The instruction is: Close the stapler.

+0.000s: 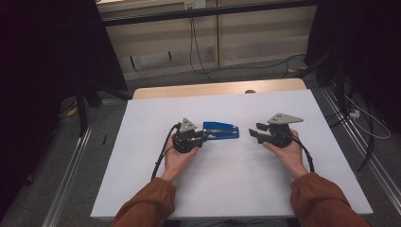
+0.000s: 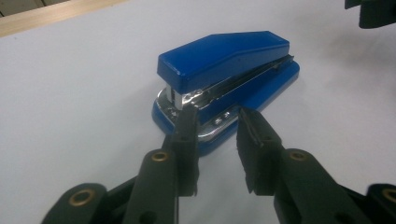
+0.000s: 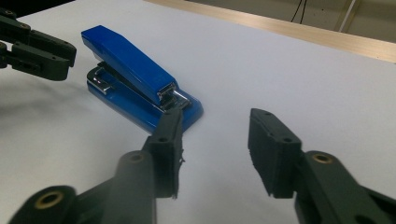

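A blue stapler (image 1: 221,131) with a chrome inner part lies flat on the white table top (image 1: 222,189), near its middle. My left gripper (image 1: 204,136) sits at the stapler's left end, held in the person's left hand. In the left gripper view the stapler (image 2: 224,70) lies just ahead of the tips of my left gripper (image 2: 217,116), which stands open with nothing pressed between the pads. My right gripper (image 1: 254,133) rests a short way right of the stapler. It (image 3: 215,122) is open and empty, and the stapler (image 3: 130,88) lies ahead of its left jaw.
A wooden strip (image 1: 217,89) runs along the table's far edge. Beyond it are a grey floor with loose cables (image 1: 198,61) and dark curtains at both sides. Metal rails (image 1: 71,165) flank the table. Orange sleeves (image 1: 146,205) come in from the bottom.
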Demonstrator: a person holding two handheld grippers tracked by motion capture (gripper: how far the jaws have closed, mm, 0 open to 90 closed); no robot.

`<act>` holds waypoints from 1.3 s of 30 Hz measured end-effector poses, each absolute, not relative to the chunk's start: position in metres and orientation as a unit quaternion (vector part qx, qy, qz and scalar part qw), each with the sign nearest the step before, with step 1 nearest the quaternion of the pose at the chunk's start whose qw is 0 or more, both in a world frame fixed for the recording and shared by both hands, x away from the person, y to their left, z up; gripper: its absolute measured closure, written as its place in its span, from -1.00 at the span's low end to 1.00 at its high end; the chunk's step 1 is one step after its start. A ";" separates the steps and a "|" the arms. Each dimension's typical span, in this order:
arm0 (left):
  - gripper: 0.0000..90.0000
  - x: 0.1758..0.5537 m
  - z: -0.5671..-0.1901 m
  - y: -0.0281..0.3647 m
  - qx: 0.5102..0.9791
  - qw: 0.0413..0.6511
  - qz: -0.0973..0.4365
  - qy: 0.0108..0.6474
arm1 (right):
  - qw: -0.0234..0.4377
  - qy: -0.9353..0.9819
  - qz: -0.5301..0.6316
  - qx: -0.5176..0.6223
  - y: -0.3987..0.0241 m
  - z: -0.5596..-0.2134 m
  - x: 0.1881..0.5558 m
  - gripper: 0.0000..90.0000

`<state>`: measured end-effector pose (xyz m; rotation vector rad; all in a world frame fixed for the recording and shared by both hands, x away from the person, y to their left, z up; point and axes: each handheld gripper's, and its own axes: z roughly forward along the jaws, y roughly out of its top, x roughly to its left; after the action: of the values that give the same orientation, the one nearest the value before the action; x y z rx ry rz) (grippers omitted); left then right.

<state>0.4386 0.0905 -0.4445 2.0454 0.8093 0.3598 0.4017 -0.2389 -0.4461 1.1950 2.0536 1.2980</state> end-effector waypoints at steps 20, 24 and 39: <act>-0.83 0.422 -0.434 0.107 0.805 0.437 0.184 0.357 | 0.211 0.717 0.484 0.455 -0.239 -0.445 0.396 -0.85; -0.91 0.416 -0.433 0.116 0.799 0.452 0.172 0.357 | 0.217 0.713 0.489 0.453 -0.239 -0.443 0.394 -0.92; -0.92 0.388 -0.424 0.147 0.769 0.486 0.210 0.359 | 0.256 0.697 0.494 0.452 -0.241 -0.439 0.370 -0.90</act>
<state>0.3883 0.1468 -0.4239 1.8710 0.8746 0.5116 0.3698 -0.2406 -0.4386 1.2269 1.8917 1.3407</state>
